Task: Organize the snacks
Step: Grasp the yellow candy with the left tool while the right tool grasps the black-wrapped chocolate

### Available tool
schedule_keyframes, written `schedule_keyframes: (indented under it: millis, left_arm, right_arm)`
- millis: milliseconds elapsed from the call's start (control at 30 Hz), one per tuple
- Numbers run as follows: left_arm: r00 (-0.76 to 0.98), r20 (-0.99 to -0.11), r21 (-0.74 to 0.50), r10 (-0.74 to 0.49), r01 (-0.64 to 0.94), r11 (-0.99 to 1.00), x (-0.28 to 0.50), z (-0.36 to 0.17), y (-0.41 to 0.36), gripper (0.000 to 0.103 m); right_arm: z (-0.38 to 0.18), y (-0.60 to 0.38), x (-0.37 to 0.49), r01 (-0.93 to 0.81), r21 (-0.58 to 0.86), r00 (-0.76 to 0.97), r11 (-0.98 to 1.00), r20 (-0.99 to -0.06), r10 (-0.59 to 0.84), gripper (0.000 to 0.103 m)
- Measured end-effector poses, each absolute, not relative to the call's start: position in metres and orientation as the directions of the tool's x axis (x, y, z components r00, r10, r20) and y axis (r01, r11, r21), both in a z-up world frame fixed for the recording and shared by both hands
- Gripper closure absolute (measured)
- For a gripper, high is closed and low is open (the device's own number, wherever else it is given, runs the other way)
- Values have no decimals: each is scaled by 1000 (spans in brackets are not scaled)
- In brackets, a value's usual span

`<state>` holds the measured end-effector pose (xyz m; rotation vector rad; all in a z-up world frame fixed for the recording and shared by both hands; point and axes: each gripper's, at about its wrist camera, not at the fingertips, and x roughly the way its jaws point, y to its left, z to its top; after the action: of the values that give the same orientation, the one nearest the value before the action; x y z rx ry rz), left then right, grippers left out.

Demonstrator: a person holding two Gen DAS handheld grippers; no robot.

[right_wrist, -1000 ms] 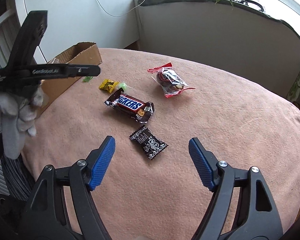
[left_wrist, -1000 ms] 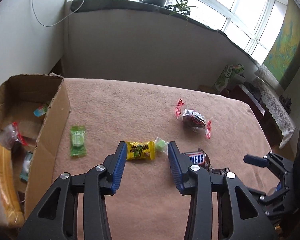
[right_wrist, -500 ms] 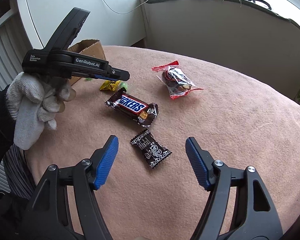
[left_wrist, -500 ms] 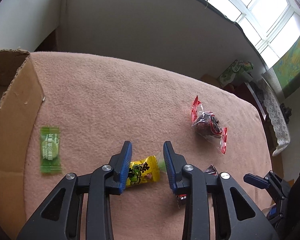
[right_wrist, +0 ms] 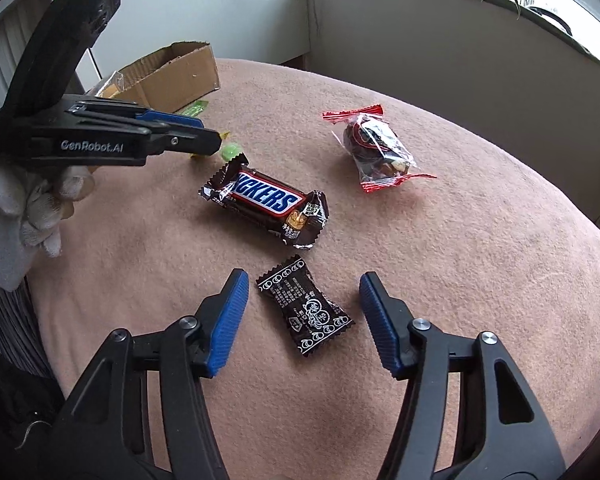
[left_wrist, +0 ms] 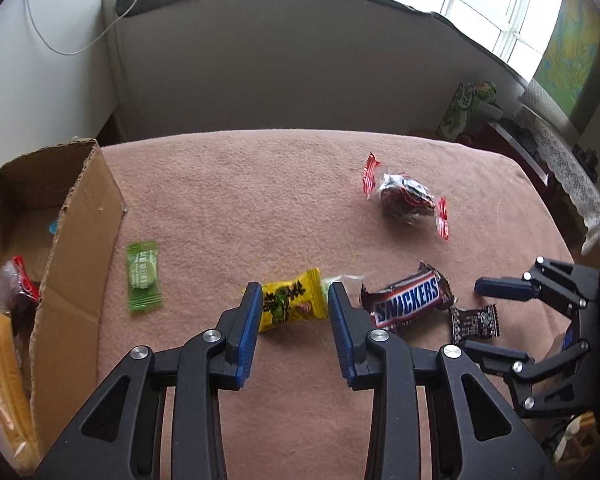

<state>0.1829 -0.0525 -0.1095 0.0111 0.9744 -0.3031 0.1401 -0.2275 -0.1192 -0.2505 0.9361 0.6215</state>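
**Crowded to the right, bare cloth ahead**

Beyond the left gripper (left_wrist: 293,312), open blanket (left_wrist: 240,192) lies ahead. Its right is blocked by the Snickers bar (left_wrist: 408,300); its left by the cardboard box (left_wrist: 76,248) wall, green candy (left_wrist: 142,276) between.

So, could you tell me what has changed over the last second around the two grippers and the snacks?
The left gripper narrowed its jaws and now brackets the yellow candy, not yet clamped. The right gripper came forward over the small black candy, jaws narrower but open. The Snickers bar, red-ended packet, green candy and cardboard box lie where they were.
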Motion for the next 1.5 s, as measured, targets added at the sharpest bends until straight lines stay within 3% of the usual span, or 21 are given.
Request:
schedule_keyframes:
  millis: [200, 567, 733, 1167, 1300, 1500]
  left_arm:
    - [509, -839, -55, -193, 273, 960, 187, -124, -59, 66]
    - [540, -819, -57, -195, 262, 963, 197, -124, -62, 67]
    - [551, -816, -10, -174, 288, 958, 201, -123, -82, 78]
    - [576, -788, -98, -218, 232, 968, 188, -108, -64, 92]
    - [582, -795, -53, -170, 211, 976, 190, -113, -62, 94]
    - [560, -806, -103, -190, 185, 977, 197, -126, -57, 95]
  right_arm:
    - [-120, -218, 138, -619, 23, 439, 785, -819, 370, 43]
    - [-120, -224, 137, -617, 3, 450, 787, -819, 356, 60]
    - [-119, -229, 137, -599, -2, 463, 801, -817, 344, 75]
    - [-114, -240, 126, -576, 44, 472, 816, -797, 376, 76]
    - [-115, -239, 125, -573, 42, 471, 819, -801, 371, 76]
    - [-115, -236, 124, -581, 37, 468, 813, -802, 372, 76]
